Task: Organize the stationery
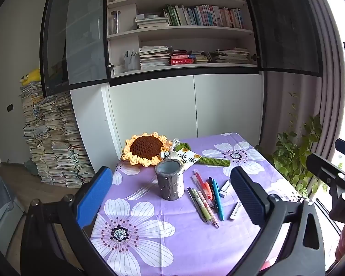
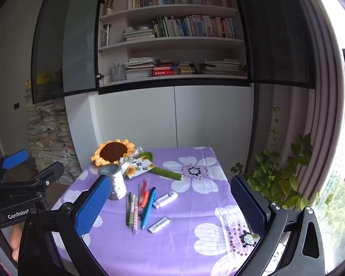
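**On the purple cloth: pens loose, cup waiting**

At the table's (image 1: 195,241) left edge the left gripper (image 1: 172,197) hangs above the cloth with its jaws spread wide and nothing between them. Just ahead of it stands the grey pen cup (image 1: 169,179), upright and, as far as its mouth shows, without pens; behind the cup lies a crocheted sunflower (image 1: 146,148) with a card. To the cup's right the pens (image 1: 205,197) lie in a loose fan, flat on the cloth, near the cup but not touching it, with two small white erasers (image 2: 165,199) just beyond them. Farther right the right gripper (image 2: 171,202) is likewise wide open and holds nothing, hovering back from the pens, which sit between its fingers in its own view.

By my reading the sorting has not begun. The next move calls for one gripper to come down over a single pen, close across its barrel, and tip it upright into the cup.
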`<state>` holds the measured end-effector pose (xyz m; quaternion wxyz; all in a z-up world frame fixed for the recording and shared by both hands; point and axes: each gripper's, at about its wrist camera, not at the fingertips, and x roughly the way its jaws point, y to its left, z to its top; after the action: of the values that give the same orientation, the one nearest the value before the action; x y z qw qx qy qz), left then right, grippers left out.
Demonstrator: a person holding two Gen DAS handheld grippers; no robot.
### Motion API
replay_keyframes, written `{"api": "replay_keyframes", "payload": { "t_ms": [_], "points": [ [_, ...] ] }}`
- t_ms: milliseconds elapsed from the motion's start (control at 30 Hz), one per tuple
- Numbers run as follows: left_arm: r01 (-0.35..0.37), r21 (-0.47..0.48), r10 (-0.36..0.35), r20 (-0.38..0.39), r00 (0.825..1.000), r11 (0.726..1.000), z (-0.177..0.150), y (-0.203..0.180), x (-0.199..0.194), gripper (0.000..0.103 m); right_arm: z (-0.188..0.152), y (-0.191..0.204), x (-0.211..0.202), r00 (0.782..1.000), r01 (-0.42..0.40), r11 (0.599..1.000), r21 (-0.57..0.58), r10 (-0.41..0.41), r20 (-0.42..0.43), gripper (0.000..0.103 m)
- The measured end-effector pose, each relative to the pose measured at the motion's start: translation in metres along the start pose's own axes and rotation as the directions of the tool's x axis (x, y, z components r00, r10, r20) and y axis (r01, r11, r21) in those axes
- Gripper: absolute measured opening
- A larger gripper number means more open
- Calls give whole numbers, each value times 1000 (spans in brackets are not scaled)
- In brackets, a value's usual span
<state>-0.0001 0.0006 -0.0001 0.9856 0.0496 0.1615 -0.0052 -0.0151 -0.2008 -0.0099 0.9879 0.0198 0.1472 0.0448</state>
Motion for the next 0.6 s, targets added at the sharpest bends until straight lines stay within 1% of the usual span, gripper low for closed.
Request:
{"api": "replay_keyframes", "payload": {
  "t_ms": [33, 200, 400, 467, 600],
  "points": [
    [-1, 20, 1, -10, 1000, 1000, 1, -1, 1, 102, -1, 0, 2, 1000, 1, 1000, -1, -1, 2, 103],
    [1, 15, 0, -9, 1000, 1000, 0, -2, 1, 102, -3, -1, 5, 1000, -2, 1000, -4, 2, 17, 103],
    [0, 16, 0, -18, 1000, 1000, -2, -5, 11, 102, -8, 0, 12, 1000, -11, 1000, -12, 11, 0, 103],
    [0, 17, 0, -21, 1000, 1000, -7, -4, 12, 102, -7, -1, 10, 1000, -16, 1000, -13, 16, -7, 103],
    [4, 19, -3, -33, 999, 1000, -6, -3, 16, 102, -6, 3, 15, 1000, -25, 999, -20, 24, -12, 103]
  ]
}}
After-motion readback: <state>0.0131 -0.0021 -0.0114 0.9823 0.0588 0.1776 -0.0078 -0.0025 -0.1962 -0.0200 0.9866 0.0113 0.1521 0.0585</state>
